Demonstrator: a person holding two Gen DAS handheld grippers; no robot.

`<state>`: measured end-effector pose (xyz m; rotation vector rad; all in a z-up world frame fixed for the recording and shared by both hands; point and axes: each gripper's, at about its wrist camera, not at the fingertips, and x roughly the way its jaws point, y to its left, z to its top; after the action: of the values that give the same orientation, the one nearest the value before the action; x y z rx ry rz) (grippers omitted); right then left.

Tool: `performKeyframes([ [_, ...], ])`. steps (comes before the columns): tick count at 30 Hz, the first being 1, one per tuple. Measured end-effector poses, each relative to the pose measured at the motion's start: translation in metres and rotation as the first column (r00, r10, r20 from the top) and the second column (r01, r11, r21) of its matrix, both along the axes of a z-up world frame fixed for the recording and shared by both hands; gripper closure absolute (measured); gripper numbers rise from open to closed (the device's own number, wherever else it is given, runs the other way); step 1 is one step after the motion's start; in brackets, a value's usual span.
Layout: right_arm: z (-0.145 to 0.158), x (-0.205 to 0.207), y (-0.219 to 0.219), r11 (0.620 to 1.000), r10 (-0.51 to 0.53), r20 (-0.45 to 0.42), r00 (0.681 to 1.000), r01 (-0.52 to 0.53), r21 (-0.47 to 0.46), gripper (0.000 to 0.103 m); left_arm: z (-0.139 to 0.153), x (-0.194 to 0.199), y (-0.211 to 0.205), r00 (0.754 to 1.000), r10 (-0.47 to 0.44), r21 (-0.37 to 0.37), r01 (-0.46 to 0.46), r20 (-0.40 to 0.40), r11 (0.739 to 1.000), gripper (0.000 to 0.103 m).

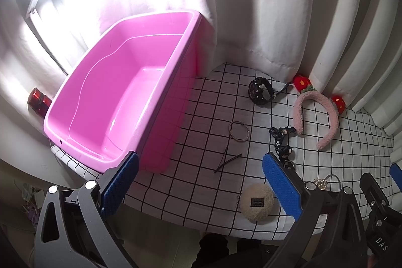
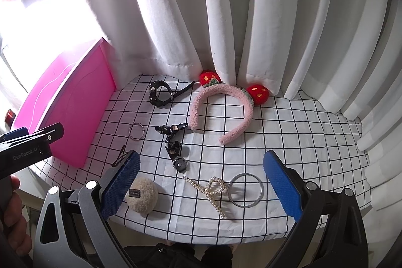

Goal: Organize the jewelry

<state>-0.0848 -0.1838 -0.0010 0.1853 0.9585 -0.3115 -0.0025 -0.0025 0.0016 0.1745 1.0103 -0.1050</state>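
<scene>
An empty pink tub (image 1: 120, 97) stands at the table's left; its side shows in the right wrist view (image 2: 67, 112). On the checked cloth lie a pink strawberry headband (image 2: 221, 107), a black watch (image 2: 160, 93), a thin hair tie (image 2: 136, 131), a black ribbon clip (image 2: 173, 140), a bobby pin (image 1: 227, 162), a beige plush scrunchie (image 2: 142, 195), a pearl claw clip (image 2: 209, 190) and a silver bangle (image 2: 245, 190). My left gripper (image 1: 201, 182) is open and empty above the front edge near the tub. My right gripper (image 2: 201, 182) is open and empty above the pearl clip and bangle.
White curtains (image 2: 251, 16) hang right behind the table and touch the headband. A red object (image 1: 37, 101) sits behind the tub at the left. The cloth's front edge (image 2: 201, 235) drops off just below the grippers.
</scene>
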Motion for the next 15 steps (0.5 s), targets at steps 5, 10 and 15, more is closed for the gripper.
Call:
performKeyframes([
  [5, -0.0003, -0.0005, -0.0002, 1.0, 0.0, 0.001, 1.0, 0.0, 0.001, 0.009, 0.0001, -0.0001, 0.0002, 1.0, 0.0, 0.001, 0.0, 0.002, 1.0, 0.006],
  [10, 0.0011, -0.0014, 0.0003, 1.0, 0.002, 0.001, 1.0, -0.002, 0.002, 0.009, 0.0015, -0.0014, -0.0001, 1.0, 0.001, 0.003, -0.001, 0.0, 1.0, 0.006],
  [15, 0.0004, -0.0021, 0.0002, 1.0, 0.003, 0.0, 1.0, -0.003, 0.004, 0.009, 0.0024, -0.0033, 0.0008, 1.0, 0.005, 0.002, -0.005, -0.001, 1.0, 0.006],
])
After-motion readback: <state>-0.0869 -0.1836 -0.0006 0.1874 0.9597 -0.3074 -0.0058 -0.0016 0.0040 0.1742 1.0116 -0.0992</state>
